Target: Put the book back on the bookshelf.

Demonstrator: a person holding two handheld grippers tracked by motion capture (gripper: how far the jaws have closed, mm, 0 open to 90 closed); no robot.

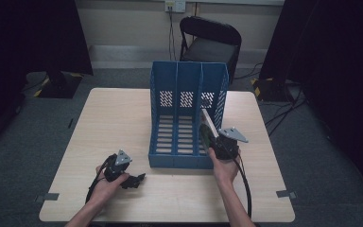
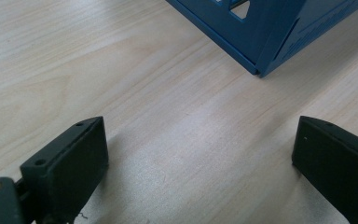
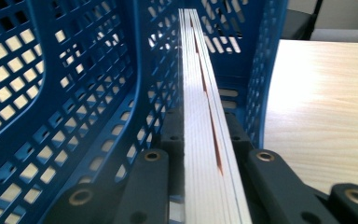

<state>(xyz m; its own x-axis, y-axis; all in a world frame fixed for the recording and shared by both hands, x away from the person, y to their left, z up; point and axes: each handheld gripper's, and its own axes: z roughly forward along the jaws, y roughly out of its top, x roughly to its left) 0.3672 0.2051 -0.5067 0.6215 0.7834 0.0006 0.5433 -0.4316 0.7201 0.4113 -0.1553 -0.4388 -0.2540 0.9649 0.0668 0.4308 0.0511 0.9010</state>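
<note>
A book is held in the blue rack.
The book (image 3: 205, 140) is squeezed by the right gripper (image 3: 200, 154) inside the blue rack (image 1: 187, 113); the left gripper (image 2: 200, 158) is held wide open with nothing in it.

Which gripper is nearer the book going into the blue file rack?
Right. The right gripper is clamped on the book at the blue file rack's rightmost slot; the left gripper rests open on the table, off the rack's front-left corner.
</note>
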